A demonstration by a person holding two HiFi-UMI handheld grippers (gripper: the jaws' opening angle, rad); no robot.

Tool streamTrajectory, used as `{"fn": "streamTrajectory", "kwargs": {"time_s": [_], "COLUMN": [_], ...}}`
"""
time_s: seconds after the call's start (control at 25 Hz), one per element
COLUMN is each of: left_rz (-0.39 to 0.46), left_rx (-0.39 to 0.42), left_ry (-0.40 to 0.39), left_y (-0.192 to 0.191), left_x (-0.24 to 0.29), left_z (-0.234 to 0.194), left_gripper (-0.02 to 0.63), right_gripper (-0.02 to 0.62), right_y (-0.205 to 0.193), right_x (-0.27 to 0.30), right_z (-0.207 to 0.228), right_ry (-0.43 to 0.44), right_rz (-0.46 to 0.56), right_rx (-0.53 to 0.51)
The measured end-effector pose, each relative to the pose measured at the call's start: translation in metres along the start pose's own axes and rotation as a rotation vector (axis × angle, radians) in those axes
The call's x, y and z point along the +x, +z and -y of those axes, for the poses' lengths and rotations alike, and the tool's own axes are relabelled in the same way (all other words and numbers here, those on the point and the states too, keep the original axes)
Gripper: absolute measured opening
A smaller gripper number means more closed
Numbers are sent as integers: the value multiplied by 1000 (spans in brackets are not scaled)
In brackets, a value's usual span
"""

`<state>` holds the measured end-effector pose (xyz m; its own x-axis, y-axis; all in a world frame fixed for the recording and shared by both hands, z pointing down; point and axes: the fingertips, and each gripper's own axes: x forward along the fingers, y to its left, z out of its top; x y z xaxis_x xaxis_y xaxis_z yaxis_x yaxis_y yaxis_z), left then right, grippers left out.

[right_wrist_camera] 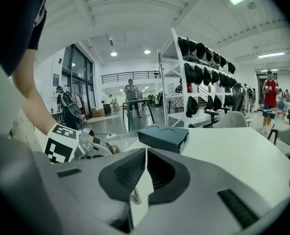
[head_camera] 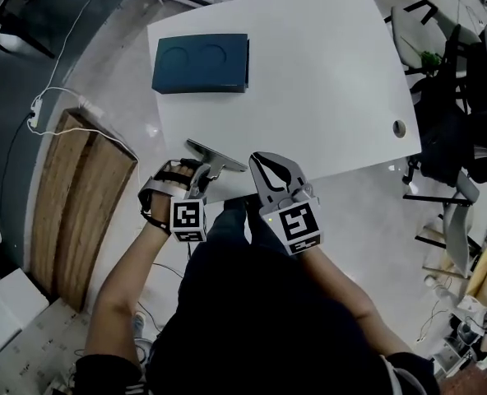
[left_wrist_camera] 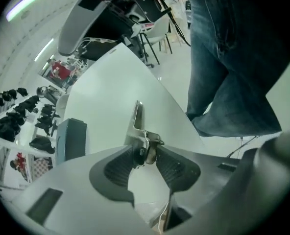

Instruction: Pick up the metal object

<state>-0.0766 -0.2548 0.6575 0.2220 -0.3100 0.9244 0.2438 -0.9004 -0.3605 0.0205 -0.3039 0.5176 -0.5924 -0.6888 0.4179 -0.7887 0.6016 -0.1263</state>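
The metal object point(head_camera: 216, 155) is a flat silvery bar with a short stem, lying across the near edge of the white table point(head_camera: 309, 72). My left gripper point(head_camera: 201, 174) is shut on its stem end; in the left gripper view the stem point(left_wrist_camera: 146, 147) is pinched between the ribbed pads and the bar point(left_wrist_camera: 137, 115) runs away from me. I cannot tell whether it touches the tabletop. My right gripper point(head_camera: 258, 161) hovers just right of the object, shut with nothing in it; its jaw tips point(right_wrist_camera: 145, 153) meet in the right gripper view.
A dark blue box point(head_camera: 201, 62) with two round recesses sits at the table's far left, also seen in the right gripper view point(right_wrist_camera: 163, 137). A cable hole point(head_camera: 400, 127) is at the right edge. Wooden panels point(head_camera: 79, 196) lie on the floor left; chairs point(head_camera: 466, 97) stand right.
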Motion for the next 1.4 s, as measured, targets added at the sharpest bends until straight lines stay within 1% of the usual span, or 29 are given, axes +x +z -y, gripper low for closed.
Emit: {"fn": "streamTrajectory", "kwargs": {"time_s": [0.12, 0.2, 0.28, 0.4, 0.52, 0.64, 0.72, 0.84, 1.0, 1.08, 1.2, 1.4], "left_rz": [-53, -70, -64, -58, -56, -47, -35, -18, 10, 24, 49, 122], "left_rx": [85, 117, 118, 116, 119, 95, 63, 10, -57, -109, -216, -473], "left_ry": [15, 26, 43, 67, 103, 103, 107, 140, 229, 280, 359, 526], "left_y": [-2, -2, 0, 1, 2, 2, 2, 1, 2, 2, -2, -9], "left_x": [4, 6, 8, 6, 0, -4, -8, -14, -29, -38, -56, -98], "left_z": [-2, -3, -4, -6, -12, -14, -15, -22, -39, -49, -66, -107], "left_gripper": [143, 136, 114, 103, 59, 46, 41, 32, 29, 29, 29, 28], "right_gripper": [28, 28, 28, 29, 28, 28, 28, 28, 28, 28, 28, 28], "right_y": [0, 0, 0, -3, -3, 0, 2, 6, 13, 18, 31, 58], "right_x": [0, 0, -1, -1, -1, 0, 1, 3, 3, 3, 2, -3], "right_z": [0, -1, -1, -2, -4, -7, -10, -12, -12, -13, -12, -2], "right_ry": [-9, -15, -18, -21, -18, -14, -8, -2, -2, -5, -14, -42], "right_rz": [7, 8, 8, 5, 6, 9, 11, 18, 30, 41, 69, 124], "right_rx": [6, 7, 7, 6, 1, -8, -15, -24, -42, -53, -75, -107]}}
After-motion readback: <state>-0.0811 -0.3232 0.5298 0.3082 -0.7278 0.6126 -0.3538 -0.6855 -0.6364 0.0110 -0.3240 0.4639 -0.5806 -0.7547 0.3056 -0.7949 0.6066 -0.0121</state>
